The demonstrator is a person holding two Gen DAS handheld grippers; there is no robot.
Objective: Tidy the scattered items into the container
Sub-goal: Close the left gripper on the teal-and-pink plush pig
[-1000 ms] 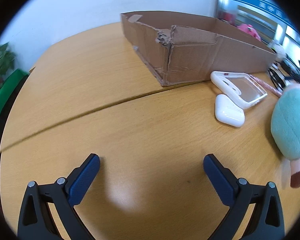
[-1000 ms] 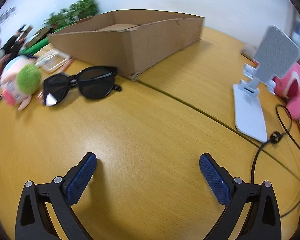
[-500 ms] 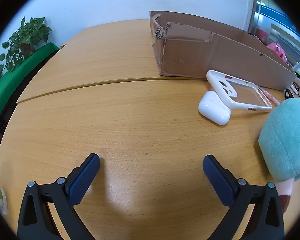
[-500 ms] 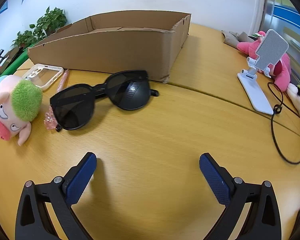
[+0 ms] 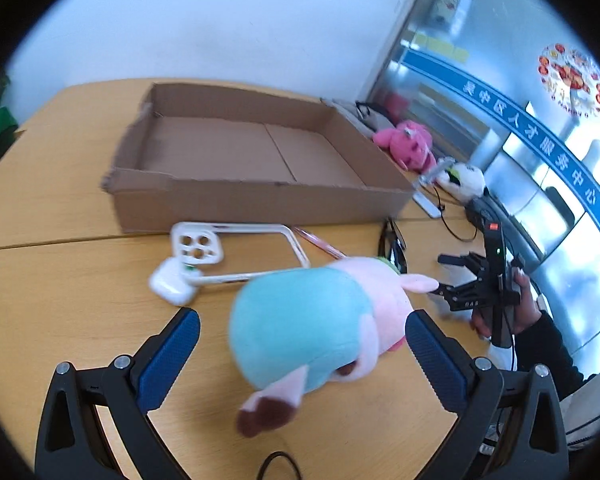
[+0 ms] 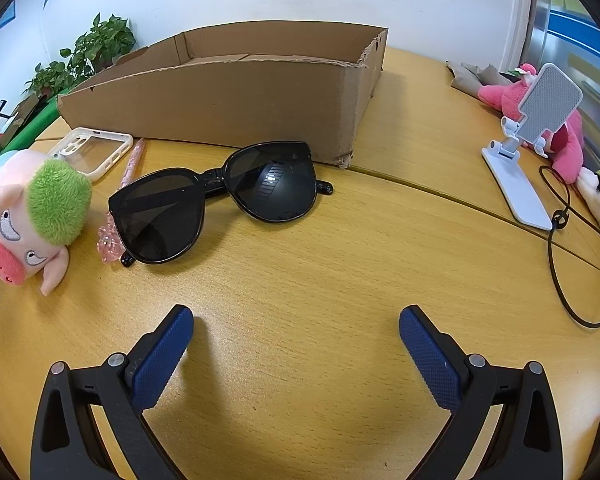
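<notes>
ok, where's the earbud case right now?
Left wrist view, left of centre: the earbud case lies on the table, tucked against the phone case by its camera-cutout corner, in front of the cardboard box.

Showing brown on the box (image 6: 236, 104), black on the sunglasses (image 6: 216, 196), pink with a green tuft and teal back on the pig (image 6: 28, 216), white on the case (image 5: 236, 248) and earbuds (image 5: 170, 286), glittery pink on the pen (image 6: 130, 166), blue knurling on the pads (image 6: 162, 364), yellow woodgrain on the table (image 6: 320, 280).
</notes>
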